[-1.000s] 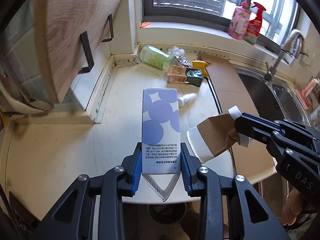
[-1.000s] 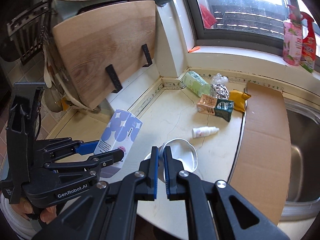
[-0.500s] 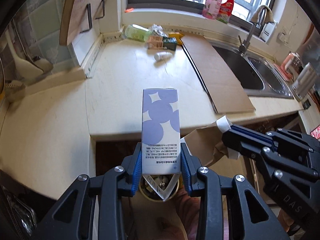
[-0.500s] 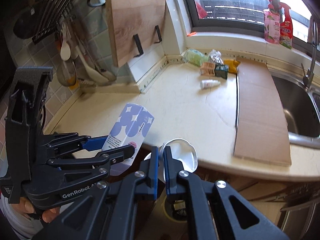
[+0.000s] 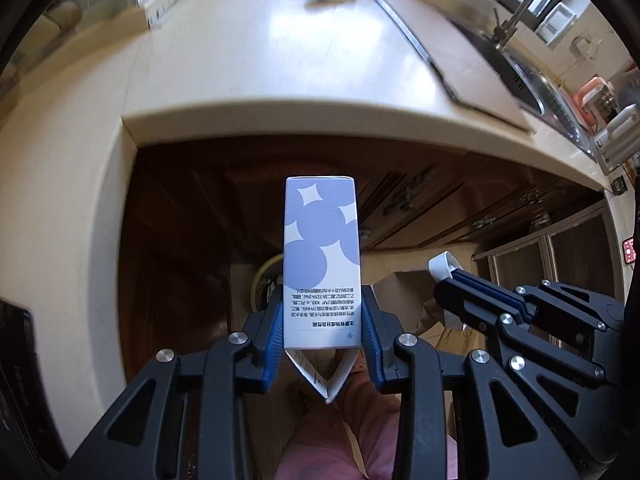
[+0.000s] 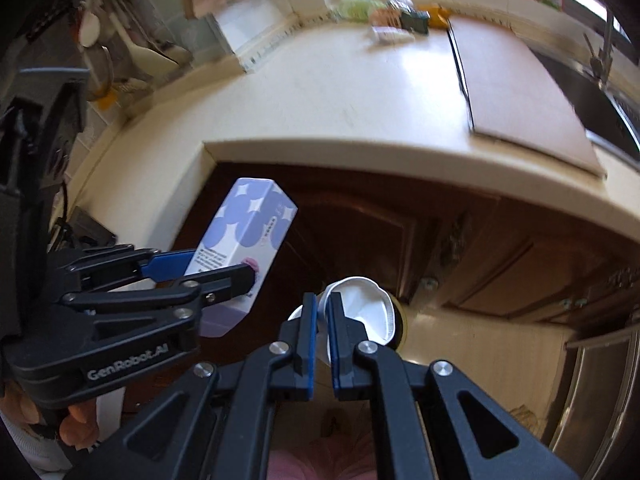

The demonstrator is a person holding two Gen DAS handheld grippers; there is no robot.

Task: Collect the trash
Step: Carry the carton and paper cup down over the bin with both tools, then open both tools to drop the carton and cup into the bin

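Two grippers, one item each. Left gripper (image 5: pixel 322 334) grasps one carton (image 5: pixel 320 256), white with purple circles, pads clamped on its sides, torn end nearest the camera. Right gripper (image 6: pixel 321 328) is clenched on the rim of one crumpled paper cup (image 6: pixel 366 312). Both are held off the counter (image 5: pixel 260 60), over the floor before dark cabinet doors (image 6: pixel 460 248). One round bin (image 5: pixel 266 280) lies below, mostly hidden by the carton. Several trash pieces (image 6: pixel 394 16) remain at the counter's far edge, blurred. One cardboard sheet (image 6: pixel 516 84) lies left of the sink.
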